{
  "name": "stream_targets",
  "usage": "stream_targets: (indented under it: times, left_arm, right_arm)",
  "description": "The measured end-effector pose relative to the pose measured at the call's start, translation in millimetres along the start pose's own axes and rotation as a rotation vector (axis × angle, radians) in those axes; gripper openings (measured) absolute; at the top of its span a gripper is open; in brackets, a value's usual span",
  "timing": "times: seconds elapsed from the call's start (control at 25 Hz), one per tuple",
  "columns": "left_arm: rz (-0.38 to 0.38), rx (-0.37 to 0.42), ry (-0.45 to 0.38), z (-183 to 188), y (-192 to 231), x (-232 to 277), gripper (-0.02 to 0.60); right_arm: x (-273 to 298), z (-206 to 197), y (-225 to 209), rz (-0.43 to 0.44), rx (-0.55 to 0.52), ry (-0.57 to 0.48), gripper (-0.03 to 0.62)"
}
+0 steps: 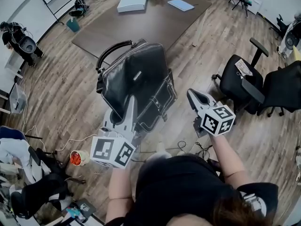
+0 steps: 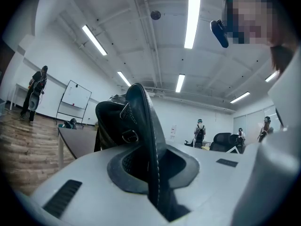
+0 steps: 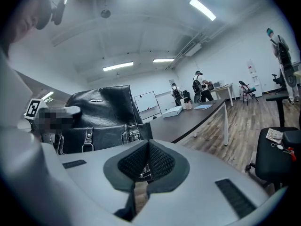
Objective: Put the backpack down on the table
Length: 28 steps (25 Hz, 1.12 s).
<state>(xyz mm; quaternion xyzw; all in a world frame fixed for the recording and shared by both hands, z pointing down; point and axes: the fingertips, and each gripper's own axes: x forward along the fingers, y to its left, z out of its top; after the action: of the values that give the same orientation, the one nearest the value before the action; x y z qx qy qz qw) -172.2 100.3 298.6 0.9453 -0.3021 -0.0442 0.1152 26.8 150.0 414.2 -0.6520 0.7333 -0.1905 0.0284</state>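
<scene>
In the head view, the black leather backpack (image 1: 136, 84) hangs in the air over the wooden floor, short of the near edge of the brown table (image 1: 155, 27) and not touching it. The left gripper (image 1: 131, 102) holds it by the end farthest from the table. The looped carry handle (image 1: 110, 51) points toward the table. The right gripper (image 1: 190, 94) is also on the near side of the table, apart from the backpack.

We judge the backpack to be soft, smooth-skinned and fairly heavy. It will likely sag and swing from a single hold, and the leather could slide in the pads. The stitched strap or the carry handle look like the firmest places to take it.

In the left gripper view, the jaws are nearly together and pinch a stitched black leather strap (image 2: 149, 140) that runs up between them. The bulk of the backpack rises beyond, toward the table.

In the right gripper view, the jaws are pressed together with nothing of the backpack between them. The backpack (image 3: 101, 112) shows beyond the jaws, near the table (image 3: 188, 119), whose top lies bare at this end.
</scene>
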Motion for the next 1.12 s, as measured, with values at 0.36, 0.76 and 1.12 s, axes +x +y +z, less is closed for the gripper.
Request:
stream_targets:
  times: [0.36,0.76,1.12]
  left_arm:
    - [-0.046,0.026,-0.068,36,26,37,0.067]
    - [-0.072,-0.021,-0.081,60,19,94,0.067]
    - [-0.029,-0.016,-0.102,69,6,168,0.067]
  right_arm:
    - [39,28,2,-0.013,-0.061,-0.031,0.017]
    - [80,80,-51,0.001,-0.088,-0.079,0.017]
    - [123,131,-106,0.136,-0.102,-0.098,0.02]
